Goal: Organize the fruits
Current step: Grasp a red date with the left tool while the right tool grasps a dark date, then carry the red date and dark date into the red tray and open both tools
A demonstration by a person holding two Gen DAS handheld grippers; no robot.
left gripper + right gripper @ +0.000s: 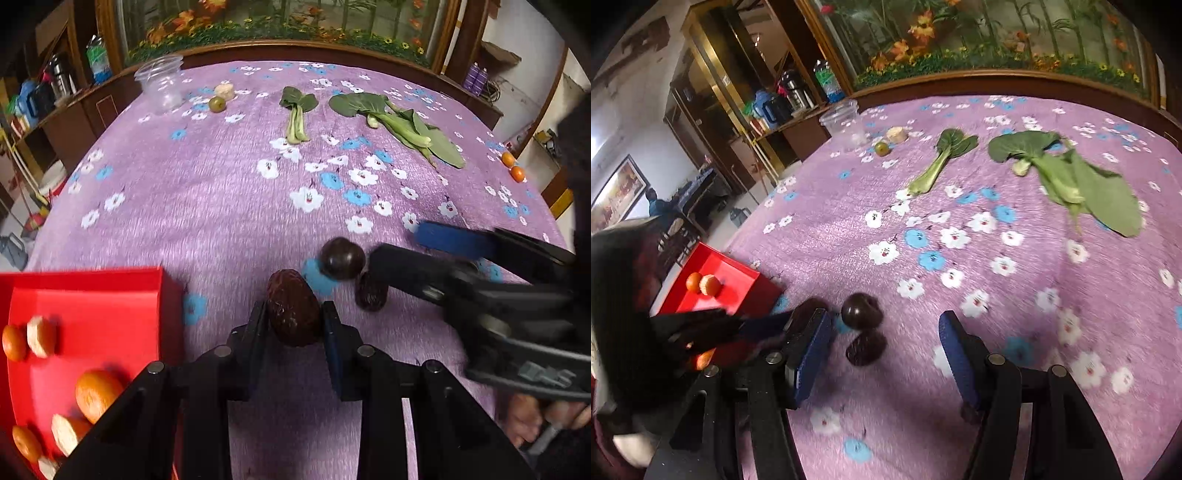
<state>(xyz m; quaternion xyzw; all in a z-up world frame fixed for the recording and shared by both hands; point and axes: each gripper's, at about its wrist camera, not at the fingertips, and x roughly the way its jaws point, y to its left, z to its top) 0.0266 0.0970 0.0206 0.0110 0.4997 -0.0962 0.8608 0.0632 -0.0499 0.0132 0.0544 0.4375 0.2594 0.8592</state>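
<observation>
Left gripper (294, 325) clenched on a wrinkled dark-brown oval date (293, 308); its lower end hidden between the pads, long axis running away from the camera, toward the far side of the table. It sits just above the purple flowered tablecloth (221, 206), right of the red plastic tray (110, 291).

Right gripper (884, 347) released, jaws wide, nothing pressed; motion-blurred in the left view. Between its fingers: one round dark plum-like fruit (861, 309) and one smaller wrinkled dark date (866, 348), lying slantwise.

Tray cut off by the frame edge and the gripper body: three small oranges (98, 395) and four pale banana slices (41, 336) visible there.

Far side: three leafy green stalks (940, 162), clear plastic jar (844, 123).
</observation>
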